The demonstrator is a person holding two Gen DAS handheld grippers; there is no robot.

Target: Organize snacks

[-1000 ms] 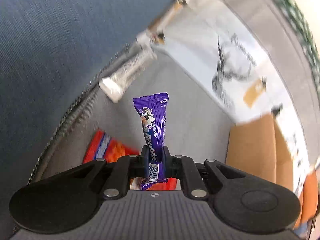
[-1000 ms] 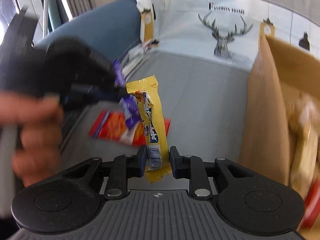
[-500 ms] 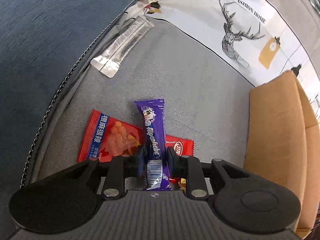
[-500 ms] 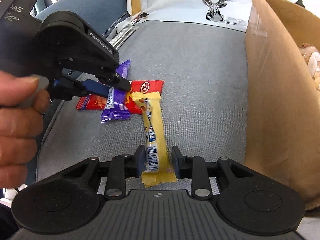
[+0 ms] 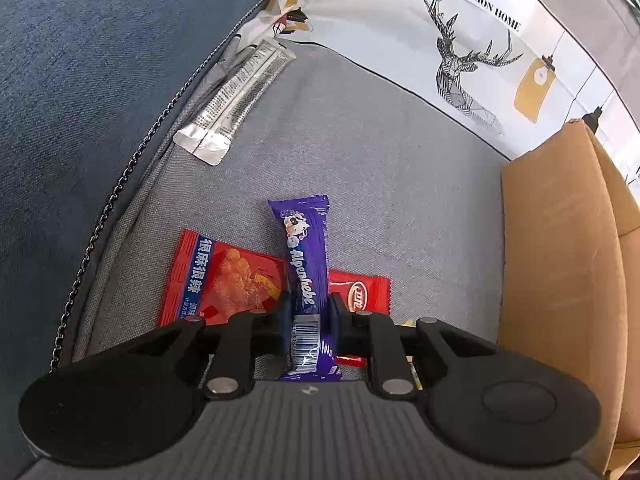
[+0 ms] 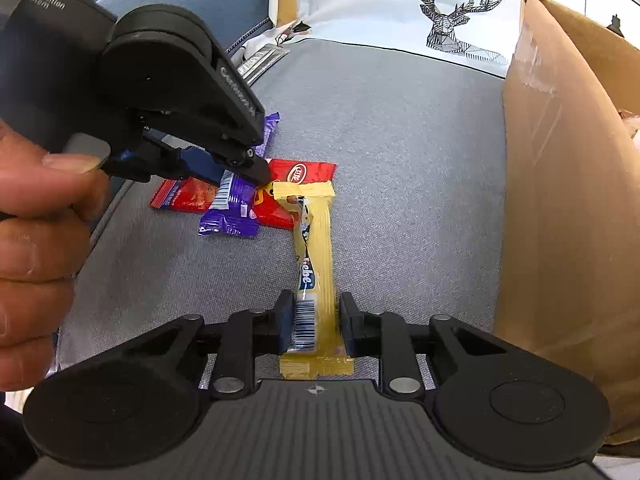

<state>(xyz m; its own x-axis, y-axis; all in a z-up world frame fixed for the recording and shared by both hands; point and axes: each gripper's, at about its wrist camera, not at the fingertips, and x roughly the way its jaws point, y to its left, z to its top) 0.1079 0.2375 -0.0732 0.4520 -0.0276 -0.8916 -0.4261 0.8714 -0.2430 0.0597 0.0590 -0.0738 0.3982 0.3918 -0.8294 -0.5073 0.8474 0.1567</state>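
The left tool point(image 5: 308, 316) grips one purple bar point(image 5: 306, 264), marked "Alpenliebe", near its barcode end; the bar lies over one red packet point(image 5: 224, 276) with Chinese writing. The right tool point(image 6: 313, 318) stands a little open around one yellow bar point(image 6: 316, 256), which lies flat on the grey cushion point(image 6: 400, 140). Farther left lies one silver sachet point(image 5: 236, 100). At the right stands one cardboard box point(image 6: 560, 200). Behind, a cloth point(image 5: 400, 32) with a deer reads "Fashion Home".

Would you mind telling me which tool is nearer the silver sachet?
Left. The left tool sits nearer the silver sachet; the right tool lies farther back.
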